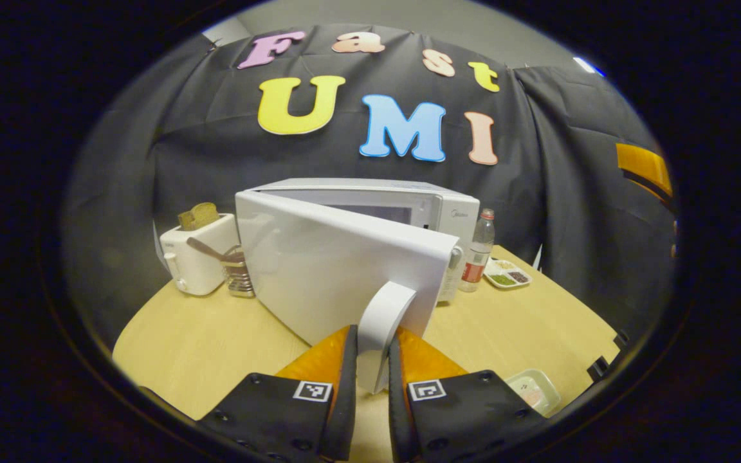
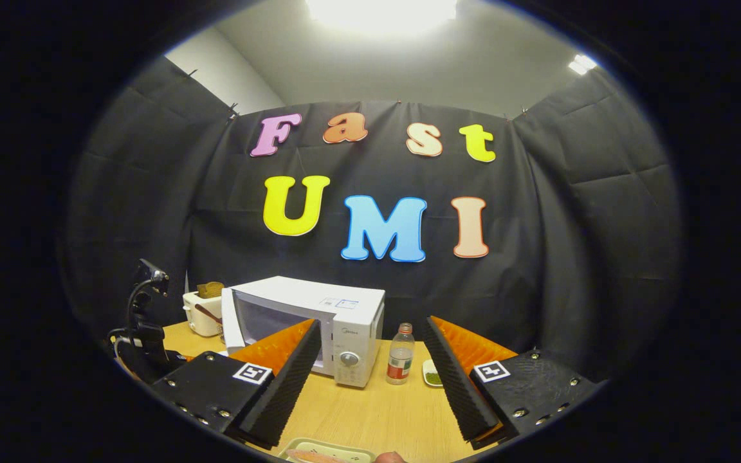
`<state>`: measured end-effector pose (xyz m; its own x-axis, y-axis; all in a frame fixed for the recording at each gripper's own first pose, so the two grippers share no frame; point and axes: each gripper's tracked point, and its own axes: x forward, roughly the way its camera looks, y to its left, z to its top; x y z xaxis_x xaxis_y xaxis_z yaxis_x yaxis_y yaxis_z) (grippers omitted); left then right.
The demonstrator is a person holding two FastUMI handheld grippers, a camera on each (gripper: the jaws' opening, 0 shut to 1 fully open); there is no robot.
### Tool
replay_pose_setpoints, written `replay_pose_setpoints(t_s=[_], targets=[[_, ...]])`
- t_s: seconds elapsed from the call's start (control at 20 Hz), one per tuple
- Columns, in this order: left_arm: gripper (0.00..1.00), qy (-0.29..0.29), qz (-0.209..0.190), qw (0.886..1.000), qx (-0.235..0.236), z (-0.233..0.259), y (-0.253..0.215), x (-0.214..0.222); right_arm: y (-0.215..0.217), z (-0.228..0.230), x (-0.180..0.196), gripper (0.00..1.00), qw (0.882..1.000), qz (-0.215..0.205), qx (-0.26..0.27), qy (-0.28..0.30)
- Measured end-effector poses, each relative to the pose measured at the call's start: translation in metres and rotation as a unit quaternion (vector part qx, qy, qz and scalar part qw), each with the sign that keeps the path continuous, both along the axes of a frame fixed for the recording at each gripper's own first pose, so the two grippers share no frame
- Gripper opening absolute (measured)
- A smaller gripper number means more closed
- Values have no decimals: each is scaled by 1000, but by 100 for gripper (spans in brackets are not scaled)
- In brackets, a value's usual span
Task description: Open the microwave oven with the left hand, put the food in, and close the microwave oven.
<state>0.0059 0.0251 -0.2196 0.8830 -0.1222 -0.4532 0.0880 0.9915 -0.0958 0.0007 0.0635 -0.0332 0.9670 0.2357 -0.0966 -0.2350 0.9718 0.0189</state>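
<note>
A white toaster (image 1: pixel 198 262) stands at the far left of the pale wooden tabletop (image 1: pixel 216 347), with a slice of brown bread (image 1: pixel 198 216) poking up from its slot. Just to its right sits a small metal holder (image 1: pixel 239 278) with a brown spoon handle (image 1: pixel 206 250) leaning out toward the left. On the far right stands an upright clear plastic bottle (image 1: pixel 478 252) with a red label. Beside it, farther right, lies a small white divided dish (image 1: pixel 507 273) holding green and dark bits. In the right gripper view, a black stand with cables (image 2: pixel 142 321) rises at the left edge of the tabletop.
</note>
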Motion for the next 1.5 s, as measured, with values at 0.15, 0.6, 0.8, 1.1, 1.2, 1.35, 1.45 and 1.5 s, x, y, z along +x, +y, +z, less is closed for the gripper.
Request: replay_pose_setpoints(t_s=[0.15, 0.6, 0.8, 1.1, 1.2, 1.35, 1.45, 1.5], targets=[[31, 4, 31, 1000, 3, 3, 28, -17, 23, 0, -1, 98, 1000, 25, 6, 2], [72, 21, 134, 991, -19, -5, 141, -70, 88, -1, -9, 98, 996, 83, 11, 8], [95, 25, 147, 989, -10, -6, 185, -85, 115, -4, -11, 98, 995, 101, 8, 11], [97, 24, 139, 990, -13, -6, 216, -98, 138, -21, -8, 98, 991, 125, -4, 38], [98, 25, 142, 989, -11, -5, 220, -109, 139, -36, -5, 99, 988, 142, -19, 59], [96, 23, 165, 986, -16, -3, 226, -131, 133, -71, -1, 98, 975, 186, -60, 108], [96, 9, 192, 981, -12, 8, 231, -148, 126, -99, -3, 98, 961, 218, -93, 143], [96, 2, 206, 978, -11, 15, 230, -154, 125, -114, -7, 99, 952, 239, -103, 162]])
